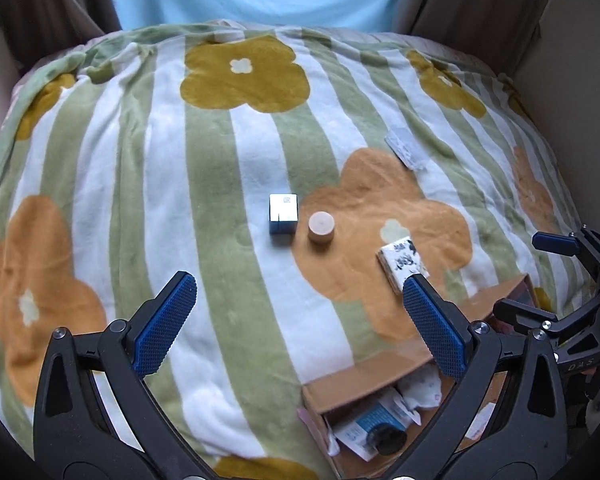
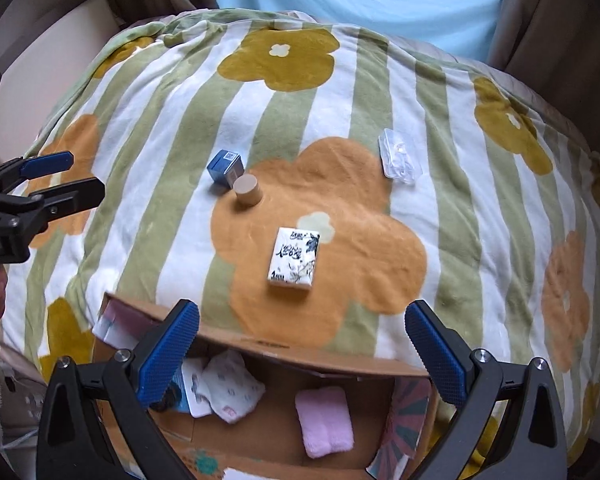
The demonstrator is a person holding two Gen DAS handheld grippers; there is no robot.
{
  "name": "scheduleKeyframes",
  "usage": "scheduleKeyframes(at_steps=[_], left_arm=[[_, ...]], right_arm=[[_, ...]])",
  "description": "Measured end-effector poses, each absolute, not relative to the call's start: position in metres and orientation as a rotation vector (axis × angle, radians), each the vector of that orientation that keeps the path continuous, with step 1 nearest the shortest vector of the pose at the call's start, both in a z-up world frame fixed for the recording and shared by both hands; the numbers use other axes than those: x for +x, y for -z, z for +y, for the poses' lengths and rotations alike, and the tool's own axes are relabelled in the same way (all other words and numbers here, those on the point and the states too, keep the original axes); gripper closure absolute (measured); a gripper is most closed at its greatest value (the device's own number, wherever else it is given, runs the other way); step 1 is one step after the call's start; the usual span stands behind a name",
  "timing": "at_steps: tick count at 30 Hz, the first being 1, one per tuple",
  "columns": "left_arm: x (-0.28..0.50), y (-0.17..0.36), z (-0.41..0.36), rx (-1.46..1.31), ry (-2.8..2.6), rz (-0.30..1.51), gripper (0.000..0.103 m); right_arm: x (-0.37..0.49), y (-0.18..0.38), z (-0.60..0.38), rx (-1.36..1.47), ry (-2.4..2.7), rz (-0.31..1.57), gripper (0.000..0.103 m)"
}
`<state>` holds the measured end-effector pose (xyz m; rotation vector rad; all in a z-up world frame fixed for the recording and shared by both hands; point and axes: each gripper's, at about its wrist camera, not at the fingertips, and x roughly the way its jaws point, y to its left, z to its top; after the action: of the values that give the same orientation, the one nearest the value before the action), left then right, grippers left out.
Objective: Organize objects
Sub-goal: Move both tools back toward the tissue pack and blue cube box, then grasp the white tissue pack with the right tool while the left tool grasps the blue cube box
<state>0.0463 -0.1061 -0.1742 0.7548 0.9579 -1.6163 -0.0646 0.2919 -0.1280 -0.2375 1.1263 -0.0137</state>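
Four things lie out on the flowered blanket (image 2: 172,92), and the cardboard box (image 2: 300,356) waits at its near edge, already holding a pink folded cloth (image 2: 326,420) and a patterned white one (image 2: 232,388). Taking that box as the landmark: the tissue pack (image 2: 294,258) sits just beyond its far wall, the small wooden cylinder (image 2: 247,189) stands farther out, touching or nearly touching the blue carton (image 2: 225,166), and the clear plastic packet (image 2: 398,158) lies well beyond, off to the right. Both tools are empty: the right gripper (image 2: 302,356) hovers over the box with its fingers wide apart, and the left gripper (image 1: 300,320) hangs beside the box, fingers equally spread, nothing between them. Now the risks, as I judge them. That blanket is soft and domed, so pressing down on the tissue pack could sink it into the pile and let the fingers snag fleece instead. The cylinder looks ready to roll if tipped, and a grab at it could knock the blue carton alongside. The clear packet is flat and slick-looking, a likely slip. And with the two grippers this close over the box, a reach across could clash them or clip the raised cardboard flap.
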Motion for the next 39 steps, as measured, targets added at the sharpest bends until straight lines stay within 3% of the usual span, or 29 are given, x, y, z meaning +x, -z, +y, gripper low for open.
scheduleKeyframes(at_steps=[24, 28, 37, 39], left_arm=[[0.037, 0.314, -0.255, 0.920, 1.611, 1.095, 0.000], [0.035, 0.330, -0.262, 0.940, 1.608, 1.100, 0.001], [0.025, 0.346, -0.265, 0.982, 1.626, 1.077, 0.030], [0.025, 0.346, -0.266, 0.981, 1.647, 1.089, 0.045]], right_arm=[[0.039, 0.220, 0.271, -0.092, 0.190, 1.324, 0.001], [0.042, 0.233, 0.273, -0.124, 0.238, 1.370, 0.006], [0.044, 0.253, 0.271, -0.055, 0.288, 1.438, 0.031], [0.044, 0.254, 0.270, -0.025, 0.306, 1.444, 0.036]])
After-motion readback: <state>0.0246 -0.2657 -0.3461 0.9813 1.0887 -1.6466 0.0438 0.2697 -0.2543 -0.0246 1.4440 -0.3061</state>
